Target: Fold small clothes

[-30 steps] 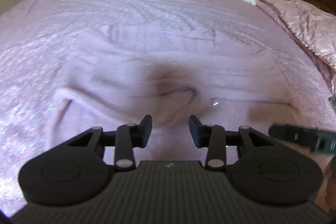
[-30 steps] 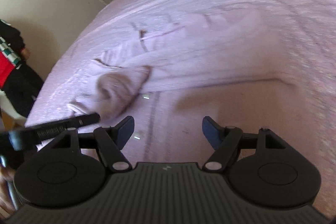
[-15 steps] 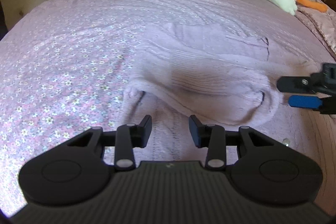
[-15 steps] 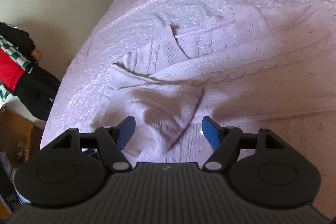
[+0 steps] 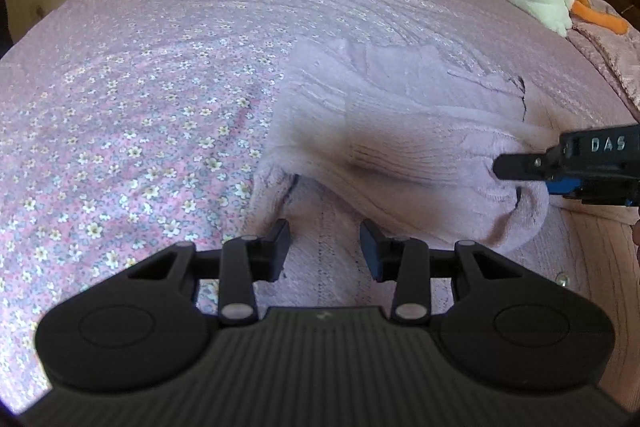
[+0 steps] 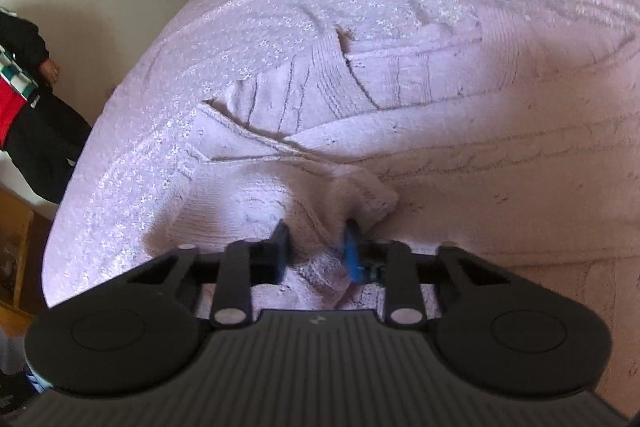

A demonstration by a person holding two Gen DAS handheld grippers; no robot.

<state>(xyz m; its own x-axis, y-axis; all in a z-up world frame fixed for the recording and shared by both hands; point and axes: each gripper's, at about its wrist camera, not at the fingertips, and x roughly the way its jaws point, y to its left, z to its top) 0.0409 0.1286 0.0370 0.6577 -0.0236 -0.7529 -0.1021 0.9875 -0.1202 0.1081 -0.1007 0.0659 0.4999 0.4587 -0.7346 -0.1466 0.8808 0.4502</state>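
Half a second ago spread wide, the right tongs (image 6: 316, 251) now pinch the lilac knit sweater's (image 5: 400, 131) folded sleeve; left tongs (image 5: 324, 251) stay apart above its hem.

The left matte-black plastic two-finger gripper (image 5: 324, 251) had a ribbed dark-grey housing, two round lobes with pressed circular discs, and slim linkage arms pinned by silver rivets. Its fingers (image 5: 278, 247) were short black blocks. The right gripper (image 6: 316, 251) had the same build, with a blue pad (image 6: 352, 251) on one finger. White letters "DAS" marked its side in the left view.
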